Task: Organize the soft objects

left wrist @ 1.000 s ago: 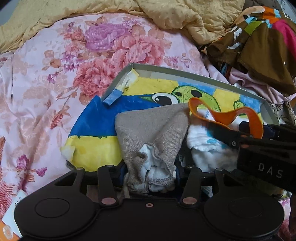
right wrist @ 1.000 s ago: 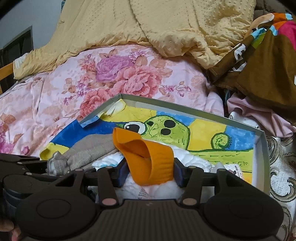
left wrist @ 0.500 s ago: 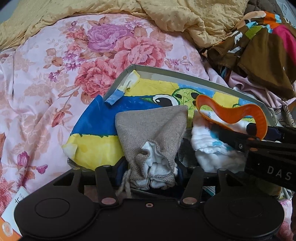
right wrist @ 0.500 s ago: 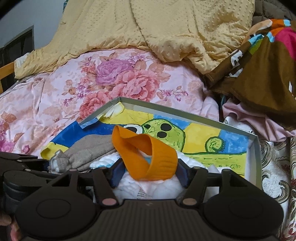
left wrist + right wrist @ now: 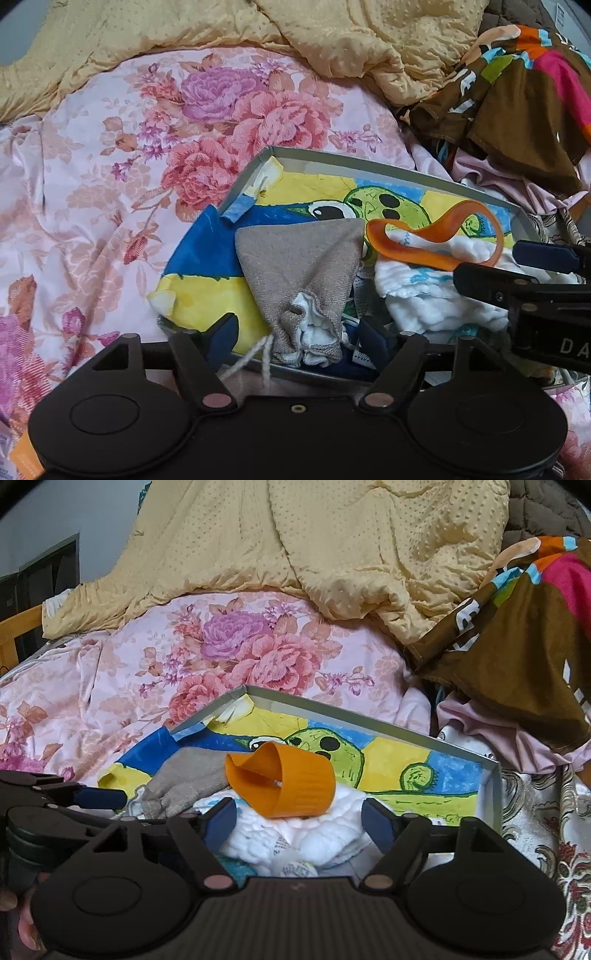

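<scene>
Readable writing is limited. The housing of the right claw, seen from the left wrist view, carries white letters "DA", cut off by the frame edge. The brown printed garment (image 5: 517,635) at upper right shows white lettering too folded to read. A small printed tag on the white quilted cloth (image 5: 295,834) is blurred beyond reading.

The shallow grey box (image 5: 388,171) lies on the floral bedsheet (image 5: 110,166); its floor is a painted sheet with a green cartoon face on blue and yellow. Inside the box, the grey drawstring pouch (image 5: 299,266) lies at the near left with white fabric showing at its mouth and its cord trailing over the near wall. The white quilted cloth lies to its right, with the orange band (image 5: 284,786) looped on top.

Left claw (image 5: 299,339): jaws apart, having just been opening; the pouch mouth sits between the blue fingertips (image 5: 223,332) without pad contact. Right claw (image 5: 299,821): jaws apart, likewise just opened, straddling the white cloth, pads clear of it.

The near wall of the box is largely hidden by the claw bodies. A yellow dotted blanket (image 5: 295,535) covers the far end of the bed.
</scene>
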`<state>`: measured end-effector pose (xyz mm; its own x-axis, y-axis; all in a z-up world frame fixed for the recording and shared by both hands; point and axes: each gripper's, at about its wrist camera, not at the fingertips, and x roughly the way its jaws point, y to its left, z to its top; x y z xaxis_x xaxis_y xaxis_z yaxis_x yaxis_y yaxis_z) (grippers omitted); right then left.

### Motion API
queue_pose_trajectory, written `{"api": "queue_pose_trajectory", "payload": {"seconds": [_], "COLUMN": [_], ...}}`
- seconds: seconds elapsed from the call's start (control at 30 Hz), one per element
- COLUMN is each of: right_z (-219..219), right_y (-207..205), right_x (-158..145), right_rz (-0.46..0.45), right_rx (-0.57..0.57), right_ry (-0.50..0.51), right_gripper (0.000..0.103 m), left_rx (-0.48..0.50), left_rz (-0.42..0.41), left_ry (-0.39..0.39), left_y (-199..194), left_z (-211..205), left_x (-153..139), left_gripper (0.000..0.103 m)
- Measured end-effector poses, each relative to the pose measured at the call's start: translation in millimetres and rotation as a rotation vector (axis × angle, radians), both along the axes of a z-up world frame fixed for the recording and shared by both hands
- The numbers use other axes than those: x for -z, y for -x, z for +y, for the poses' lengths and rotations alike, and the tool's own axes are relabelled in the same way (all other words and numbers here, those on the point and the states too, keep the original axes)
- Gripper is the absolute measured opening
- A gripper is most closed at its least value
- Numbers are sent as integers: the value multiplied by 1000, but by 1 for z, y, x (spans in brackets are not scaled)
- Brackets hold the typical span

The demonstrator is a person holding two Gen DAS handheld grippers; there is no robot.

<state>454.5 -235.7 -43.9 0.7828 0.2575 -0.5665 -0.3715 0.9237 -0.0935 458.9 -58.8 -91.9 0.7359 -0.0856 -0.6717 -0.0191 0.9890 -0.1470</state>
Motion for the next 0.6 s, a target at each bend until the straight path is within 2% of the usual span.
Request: {"api": "queue_pose_trajectory", "payload": {"seconds": [0.1, 0.33, 0.6], "right_z": [-3, -12, -25], "right_y": [6, 24, 60], "right_x": [-6, -21, -38], "right_rz": [-13, -36, -76], "right_rx": [7, 27, 39], "right_ry": [-6, -36, -77], "right_gripper": [83, 89, 98], "left_rx": [-7, -17, -29], "left_rz": [-12, -40, -89], "left_ry": [12, -32, -47], "left_y": [7, 28, 64], "left_z": [4, 10, 14], "left_x": [-6, -25, -50], "left_gripper": [78, 83, 88]}}
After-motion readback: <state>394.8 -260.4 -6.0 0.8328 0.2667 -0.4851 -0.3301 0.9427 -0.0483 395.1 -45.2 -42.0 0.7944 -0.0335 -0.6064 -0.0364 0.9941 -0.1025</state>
